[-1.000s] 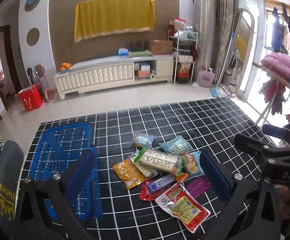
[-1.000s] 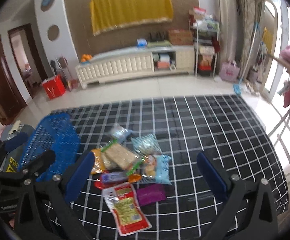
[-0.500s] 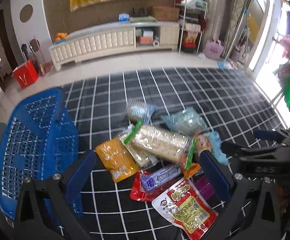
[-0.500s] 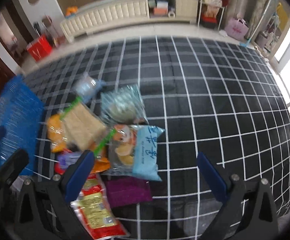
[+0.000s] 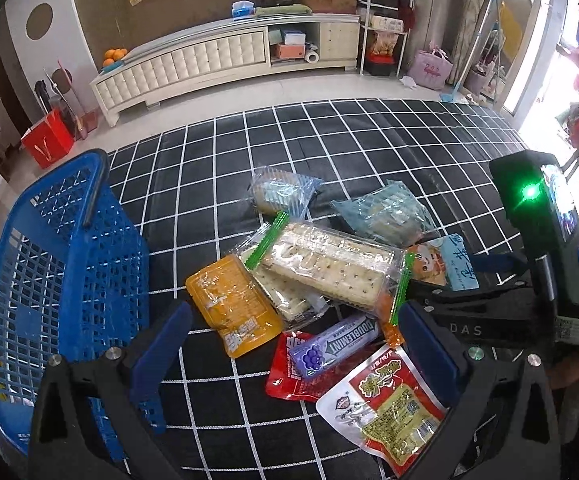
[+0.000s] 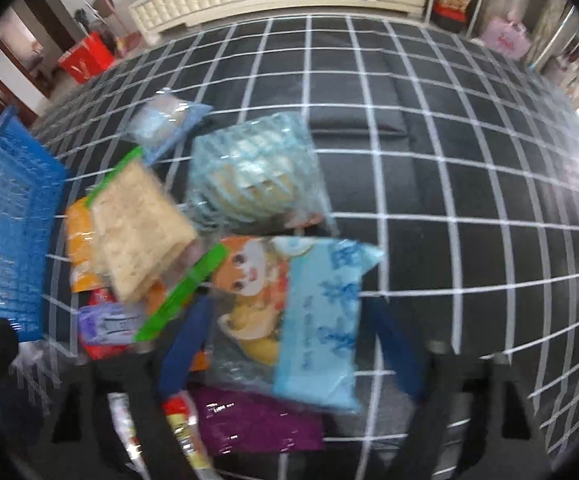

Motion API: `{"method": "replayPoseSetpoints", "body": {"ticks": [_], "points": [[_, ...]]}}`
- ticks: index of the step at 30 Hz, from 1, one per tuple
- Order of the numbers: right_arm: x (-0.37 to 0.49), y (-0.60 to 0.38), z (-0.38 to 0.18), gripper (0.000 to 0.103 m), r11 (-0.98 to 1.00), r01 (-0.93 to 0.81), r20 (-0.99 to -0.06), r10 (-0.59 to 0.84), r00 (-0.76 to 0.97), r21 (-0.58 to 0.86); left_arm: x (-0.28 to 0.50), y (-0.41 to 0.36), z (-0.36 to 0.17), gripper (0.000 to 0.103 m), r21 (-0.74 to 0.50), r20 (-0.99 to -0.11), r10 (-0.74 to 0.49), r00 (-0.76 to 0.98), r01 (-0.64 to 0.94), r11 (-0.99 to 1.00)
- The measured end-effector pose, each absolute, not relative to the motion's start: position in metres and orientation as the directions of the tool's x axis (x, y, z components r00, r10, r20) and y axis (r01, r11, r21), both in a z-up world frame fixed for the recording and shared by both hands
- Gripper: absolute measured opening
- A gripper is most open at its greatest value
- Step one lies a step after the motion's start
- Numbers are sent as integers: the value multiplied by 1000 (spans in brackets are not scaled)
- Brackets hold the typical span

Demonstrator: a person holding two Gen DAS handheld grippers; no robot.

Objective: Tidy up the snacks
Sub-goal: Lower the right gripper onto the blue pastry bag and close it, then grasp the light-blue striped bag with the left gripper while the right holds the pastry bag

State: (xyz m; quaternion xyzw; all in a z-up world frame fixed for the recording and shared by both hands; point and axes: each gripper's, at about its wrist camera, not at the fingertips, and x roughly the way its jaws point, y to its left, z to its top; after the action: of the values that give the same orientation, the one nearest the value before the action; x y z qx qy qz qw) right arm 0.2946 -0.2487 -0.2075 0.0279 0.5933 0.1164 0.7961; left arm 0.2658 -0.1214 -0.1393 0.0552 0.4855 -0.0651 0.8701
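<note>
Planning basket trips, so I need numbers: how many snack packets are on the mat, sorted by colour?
Clear cracker packs with green ends: 2
Blue or teal packets: 3
Orange packet: 1
Red packets: 2
Purple items: 2
Total: 10; an orange edge under the crackers may be one more.

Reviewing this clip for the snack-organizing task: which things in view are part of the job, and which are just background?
Part of the job:
- blue basket
- cracker pack
- orange pouch
- gum pack
- light-blue cartoon bag, between the open right claw fingers
- purple packet

Background:
- white cabinet
- red bag
- oranges
</note>
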Motion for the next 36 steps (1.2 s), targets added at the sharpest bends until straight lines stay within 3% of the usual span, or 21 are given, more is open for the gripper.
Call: {"method": "replayPoseSetpoints", "body": {"ticks": [9, 17, 24, 31, 36], "points": [[269, -280, -192, 66, 969, -154, -913, 236, 333, 194, 268, -143, -117, 103, 107, -839, -48, 542, 250, 962], [271, -320, -160, 66, 965, -90, -875, 263, 406, 248, 302, -168, -106, 103, 57, -878, -91, 469, 292, 955], [290, -334, -156, 66, 961, -48, -862, 265, 433, 272, 348, -197, -133, 103, 30, -922, -82, 379, 280, 959], [308, -346, -169, 66, 958, -19, -864, 265, 427, 285, 389, -204, -174, 103, -84, -953, -139, 269, 206, 975], [311, -355, -176, 66, 960, -9, -865, 257, 431, 281, 410, -207, -201, 103, -78, -970, -112, 217, 161, 984]]}}
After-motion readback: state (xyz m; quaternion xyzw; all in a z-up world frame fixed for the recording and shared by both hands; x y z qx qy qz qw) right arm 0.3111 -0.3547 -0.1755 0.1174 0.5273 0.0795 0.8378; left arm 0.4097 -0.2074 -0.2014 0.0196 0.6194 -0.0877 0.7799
